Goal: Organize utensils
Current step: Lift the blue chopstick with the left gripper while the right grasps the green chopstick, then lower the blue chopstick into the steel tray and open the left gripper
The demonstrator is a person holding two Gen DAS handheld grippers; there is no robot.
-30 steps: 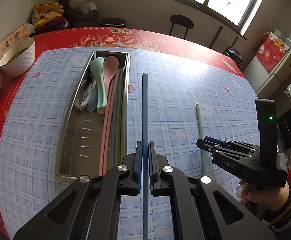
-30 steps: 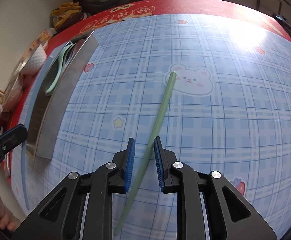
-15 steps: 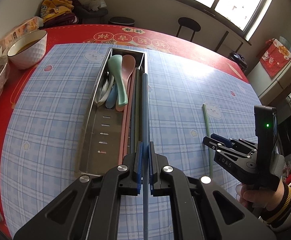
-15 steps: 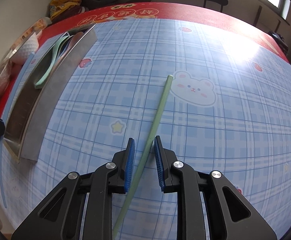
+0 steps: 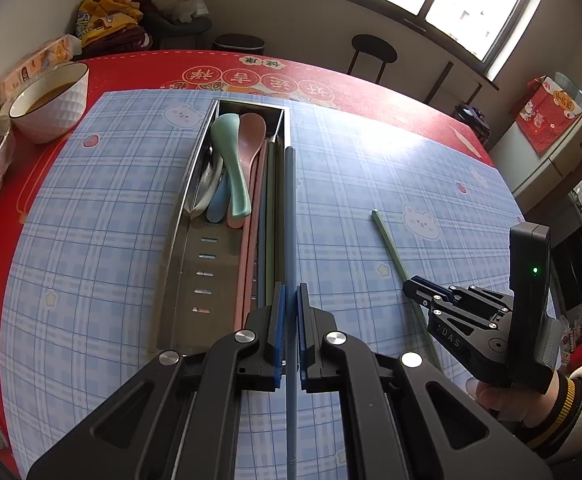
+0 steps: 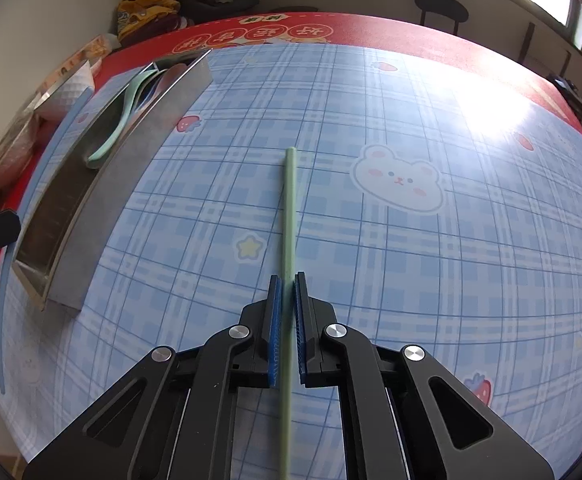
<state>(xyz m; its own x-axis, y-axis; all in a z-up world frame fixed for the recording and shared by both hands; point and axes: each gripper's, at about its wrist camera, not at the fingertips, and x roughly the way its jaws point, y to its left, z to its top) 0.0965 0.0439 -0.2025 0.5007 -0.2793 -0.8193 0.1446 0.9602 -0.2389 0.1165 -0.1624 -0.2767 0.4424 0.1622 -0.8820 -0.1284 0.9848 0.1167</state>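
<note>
Tilting steeply down over the blue plaid mat [image 6: 431, 280], both hands are aiming their grippers away from the person. The right gripper [image 6: 287, 280] is clamping the green chopstick [image 6: 289, 208], lengthwise, far tip on the mat. The left gripper [image 5: 289, 292] is pinching the blue chopstick [image 5: 289, 220] alongside the metal tray [image 5: 183, 264].

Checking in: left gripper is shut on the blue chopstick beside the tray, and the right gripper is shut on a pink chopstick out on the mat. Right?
Not quite. The right gripper is shut on a green chopstick, not a pink one, as the right wrist view shows. The rest stands: the left gripper is shut on the blue chopstick beside the tray.
</note>
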